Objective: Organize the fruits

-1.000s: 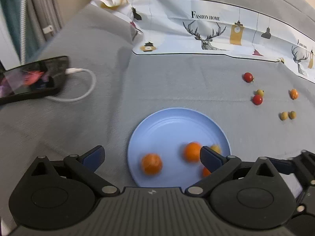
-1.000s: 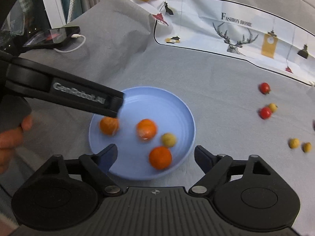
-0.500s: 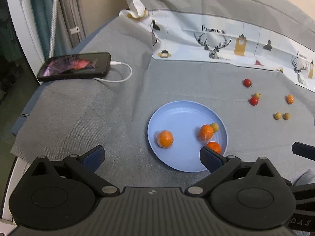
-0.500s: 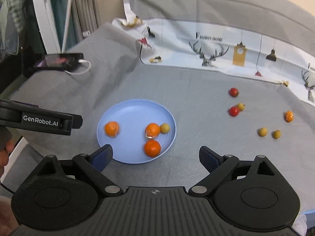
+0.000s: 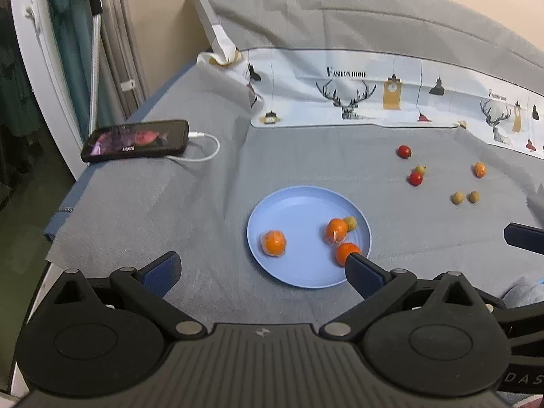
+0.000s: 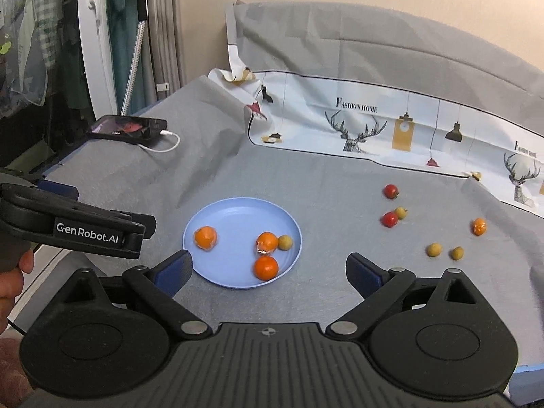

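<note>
**Desk:** What does the left wrist view give me?

**Operator:** My left tool (image 5: 261, 270) hangs above the near edge of a grey-covered surface (image 5: 142, 204), jaws spread wide with nothing between them. Ahead sits a round blue plate (image 5: 299, 200) carrying three small orange fruits and one yellow-green berry (image 5: 350, 223). One orange fruit (image 5: 273, 243) lies alone on the plate's left side; a second (image 5: 336, 230) touches the berry; the third (image 5: 346, 252) lies near the rim, partly behind my right-hand fingertip.

**Desk:** And what lies off the plate?

**Operator:** To the right, well apart from the plate, I count six loose pieces on the cloth: a red cherry tomato (image 6: 391, 191) farthest back, another red one (image 6: 389, 219) touching a yellowish berry (image 6: 401, 212), two more yellow berries (image 6: 434, 249) just beside each other, and a small orange fruit (image 6: 478, 226) out toward the right edge.

**Desk:** Your right tool?

**Operator:** The right tool (image 6: 268, 272) has just been widening its jaws and now stands fully spread, nothing between them, above the plate's near rim. In that view my left tool shows side-on at the left, with a hand (image 6: 13, 278) on its grip.

**Desk:** Anything else?

**Operator:** A smartphone (image 5: 136, 140) on a white charging cable (image 5: 204, 149) rests at the far left corner, and a deer-printed sheet (image 5: 374, 91) runs along the back.
</note>
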The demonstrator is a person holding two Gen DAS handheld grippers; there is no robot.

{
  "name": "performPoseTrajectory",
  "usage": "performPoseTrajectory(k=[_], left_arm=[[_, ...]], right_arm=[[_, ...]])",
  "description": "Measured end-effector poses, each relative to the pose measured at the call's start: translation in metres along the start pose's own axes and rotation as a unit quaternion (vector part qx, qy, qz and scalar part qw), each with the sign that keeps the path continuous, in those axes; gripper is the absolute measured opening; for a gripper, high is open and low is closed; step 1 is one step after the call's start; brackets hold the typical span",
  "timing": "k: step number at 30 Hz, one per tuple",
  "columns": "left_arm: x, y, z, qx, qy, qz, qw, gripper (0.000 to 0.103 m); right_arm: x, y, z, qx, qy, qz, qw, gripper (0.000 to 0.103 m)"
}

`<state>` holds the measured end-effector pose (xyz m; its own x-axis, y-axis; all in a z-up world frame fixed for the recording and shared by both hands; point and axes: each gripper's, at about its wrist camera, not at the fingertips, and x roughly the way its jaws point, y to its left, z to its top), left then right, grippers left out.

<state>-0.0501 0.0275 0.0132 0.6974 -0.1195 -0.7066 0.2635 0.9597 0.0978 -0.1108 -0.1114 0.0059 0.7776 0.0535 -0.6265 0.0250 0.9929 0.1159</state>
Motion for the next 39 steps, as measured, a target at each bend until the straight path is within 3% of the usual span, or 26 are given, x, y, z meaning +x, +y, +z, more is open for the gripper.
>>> performPoseTrajectory(k=[14,39], left_arm=[[-0.017,0.001,-0.001,-0.003,-0.017,0.001,0.9998,0.103],[-0.007,0.0,0.002,0.002,-0.009,0.002,1.0,0.103]], right_arm=[[-0.018,0.005,-0.002,-0.01,-0.02,0.0,1.0,0.097],[-0.005,0.001,-0.003,-0.007,-0.003,0.003,1.0,0.098]])
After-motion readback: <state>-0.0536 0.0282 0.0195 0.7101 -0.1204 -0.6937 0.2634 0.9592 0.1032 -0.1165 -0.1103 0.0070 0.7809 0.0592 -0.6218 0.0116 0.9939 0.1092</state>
